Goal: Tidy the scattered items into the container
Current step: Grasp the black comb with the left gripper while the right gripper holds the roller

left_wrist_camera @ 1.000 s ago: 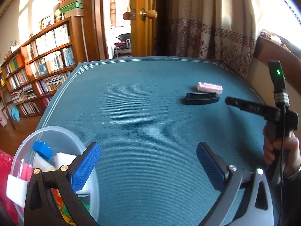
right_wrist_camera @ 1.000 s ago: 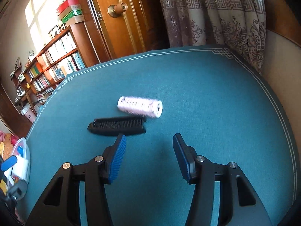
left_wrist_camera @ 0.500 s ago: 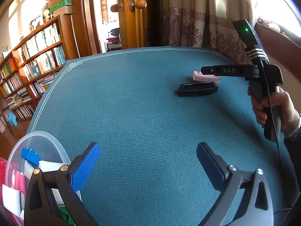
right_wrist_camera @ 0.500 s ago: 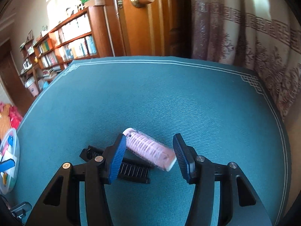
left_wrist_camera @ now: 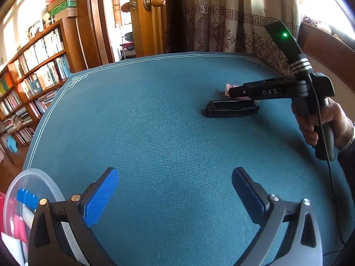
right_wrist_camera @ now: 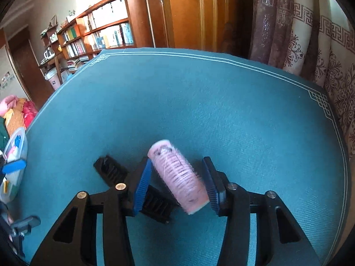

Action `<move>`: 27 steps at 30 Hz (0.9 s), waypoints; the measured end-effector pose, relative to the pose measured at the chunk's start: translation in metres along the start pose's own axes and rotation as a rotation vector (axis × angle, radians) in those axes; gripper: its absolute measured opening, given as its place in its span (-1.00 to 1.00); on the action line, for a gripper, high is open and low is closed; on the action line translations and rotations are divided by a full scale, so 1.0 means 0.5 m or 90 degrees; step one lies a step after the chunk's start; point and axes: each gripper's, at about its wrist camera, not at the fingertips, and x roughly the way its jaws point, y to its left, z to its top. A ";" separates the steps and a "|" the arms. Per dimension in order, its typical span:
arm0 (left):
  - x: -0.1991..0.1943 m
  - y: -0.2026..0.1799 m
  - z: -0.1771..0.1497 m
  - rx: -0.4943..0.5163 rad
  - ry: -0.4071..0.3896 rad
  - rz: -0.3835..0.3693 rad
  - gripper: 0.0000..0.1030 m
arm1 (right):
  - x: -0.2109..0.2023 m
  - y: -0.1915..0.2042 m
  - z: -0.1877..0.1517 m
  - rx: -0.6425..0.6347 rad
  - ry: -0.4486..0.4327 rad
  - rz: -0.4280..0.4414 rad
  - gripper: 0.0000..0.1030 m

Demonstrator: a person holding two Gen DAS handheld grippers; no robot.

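Right gripper (right_wrist_camera: 177,184) now straddles the pink hair roller (right_wrist_camera: 178,178), its blue pads wide apart on either side and not yet pressing; half a second ago the roller lay only at their tips, so the reach is done and, in my judgement, closing comes next. The roller lies on the blue table cover (right_wrist_camera: 244,119), its long axis running from 5 o'clock, nearest the camera, to 11 o'clock. A black comb (right_wrist_camera: 133,188) lies just beside it at 9 o'clock, partly under the left pad, and might get pinched. Left gripper (left_wrist_camera: 175,190) hangs open and empty. At 9 o'clock, well apart, sits the clear container (right_wrist_camera: 14,155).
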 end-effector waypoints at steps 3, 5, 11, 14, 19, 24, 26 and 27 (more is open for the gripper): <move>0.016 0.004 0.017 -0.005 0.006 -0.010 0.99 | -0.011 -0.006 -0.016 0.010 -0.005 -0.017 -0.31; 0.025 0.005 0.031 -0.013 0.009 -0.017 0.99 | -0.022 -0.020 -0.028 0.046 -0.009 -0.019 -0.36; 0.055 -0.015 0.074 0.012 0.001 -0.023 0.99 | -0.081 -0.039 -0.090 0.117 -0.047 -0.037 -0.38; 0.074 -0.036 0.097 0.051 -0.004 -0.016 0.99 | -0.114 -0.041 -0.128 0.142 -0.064 -0.039 -0.38; 0.114 -0.065 0.140 0.096 0.003 -0.035 0.99 | -0.157 -0.028 -0.184 0.161 -0.078 -0.039 -0.38; 0.150 -0.103 0.160 0.188 0.004 -0.037 0.99 | -0.191 -0.016 -0.227 0.184 -0.091 -0.023 -0.38; 0.164 -0.116 0.162 0.223 0.011 -0.034 0.99 | -0.197 -0.009 -0.235 0.188 -0.096 -0.015 -0.38; 0.171 -0.122 0.162 0.238 0.013 -0.032 0.99 | -0.198 -0.009 -0.236 0.191 -0.098 -0.011 -0.38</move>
